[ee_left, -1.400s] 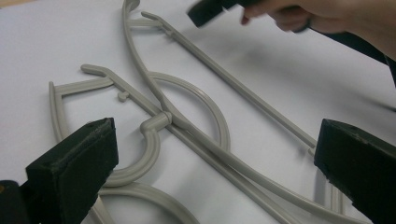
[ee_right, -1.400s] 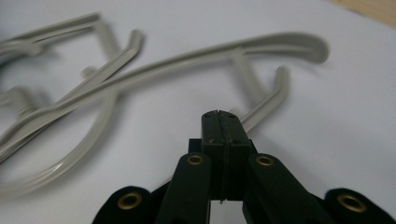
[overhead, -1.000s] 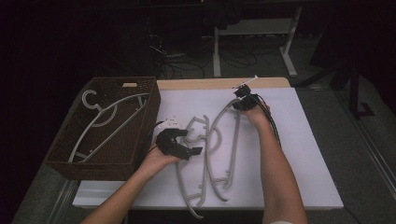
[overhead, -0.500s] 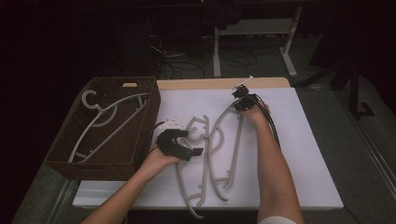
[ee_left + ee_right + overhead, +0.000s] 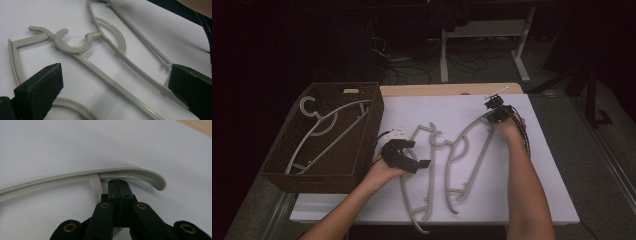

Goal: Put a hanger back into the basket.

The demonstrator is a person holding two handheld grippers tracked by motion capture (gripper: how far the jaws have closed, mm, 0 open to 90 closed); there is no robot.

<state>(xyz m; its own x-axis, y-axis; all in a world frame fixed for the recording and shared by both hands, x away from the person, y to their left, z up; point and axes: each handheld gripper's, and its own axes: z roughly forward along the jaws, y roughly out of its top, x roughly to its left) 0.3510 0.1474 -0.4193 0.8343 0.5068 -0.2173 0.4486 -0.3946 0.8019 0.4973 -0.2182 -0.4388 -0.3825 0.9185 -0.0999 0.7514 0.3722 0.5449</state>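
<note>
Right gripper: jaws clenched together, pads meeting at end of right hanger, apparently pinching its thin web just inside curved tip; we cannot confirm grip

Left gripper: jaws spread wide, nothing between pads; left hanger lies flat beneath and ahead, its hook tangled with right hanger's hook

We advise: hold left hanger down, draw right hanger away level and slow, free hooks before lifting toward basket beyond left gripper
</note>
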